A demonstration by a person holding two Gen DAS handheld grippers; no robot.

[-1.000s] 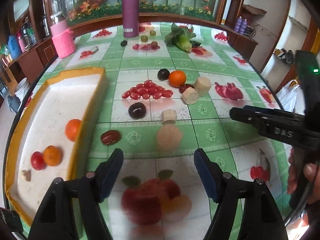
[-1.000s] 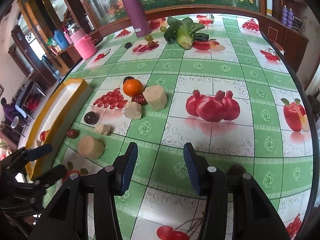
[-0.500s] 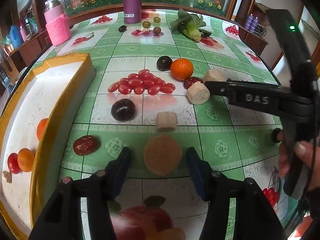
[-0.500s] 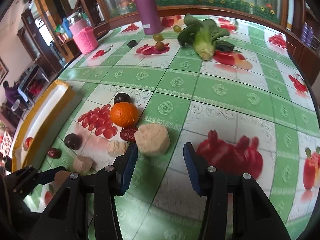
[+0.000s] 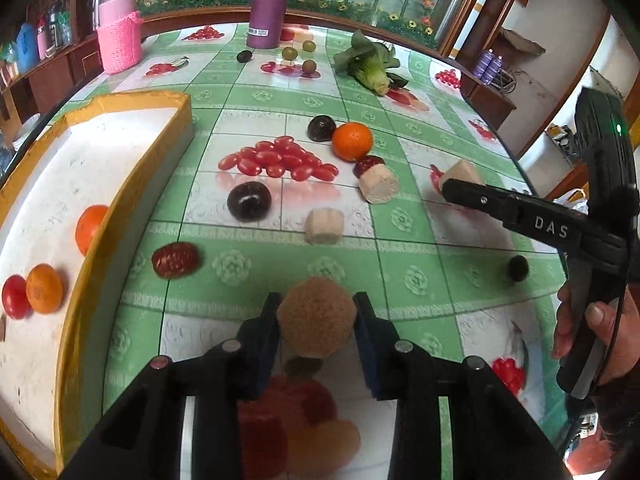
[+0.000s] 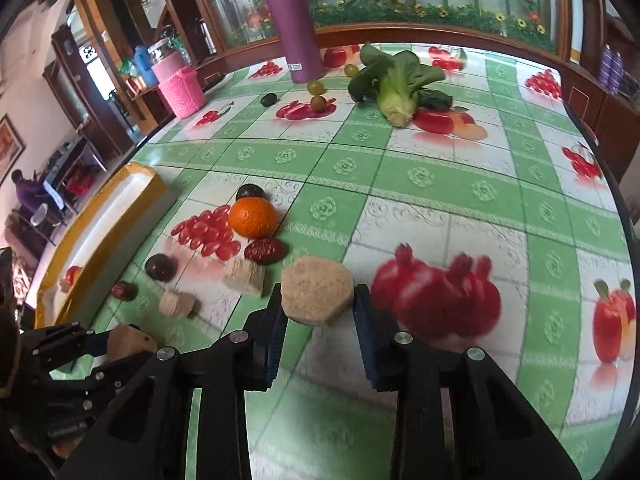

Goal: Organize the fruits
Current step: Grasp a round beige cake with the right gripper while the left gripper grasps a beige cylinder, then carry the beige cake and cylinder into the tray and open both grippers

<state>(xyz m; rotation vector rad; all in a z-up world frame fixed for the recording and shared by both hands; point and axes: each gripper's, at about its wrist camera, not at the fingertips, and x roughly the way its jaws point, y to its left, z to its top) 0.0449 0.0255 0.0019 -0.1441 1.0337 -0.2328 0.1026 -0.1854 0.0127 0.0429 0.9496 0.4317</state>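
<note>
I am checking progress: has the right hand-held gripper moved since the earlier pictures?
Yes. The right hand-held gripper moved toward the orange, and its jaws are closing around a tan sugarcane piece.

Bright daylight, glossy glare, fisheye warping

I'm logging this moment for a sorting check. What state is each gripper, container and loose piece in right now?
left gripper: closing around a round tan chunk
right gripper: closing around a hexagonal tan chunk
yellow-rimmed tray: holds three round fruits
purple bottle: upright
orange: loose on table
bok choy: lying on its side
</note>
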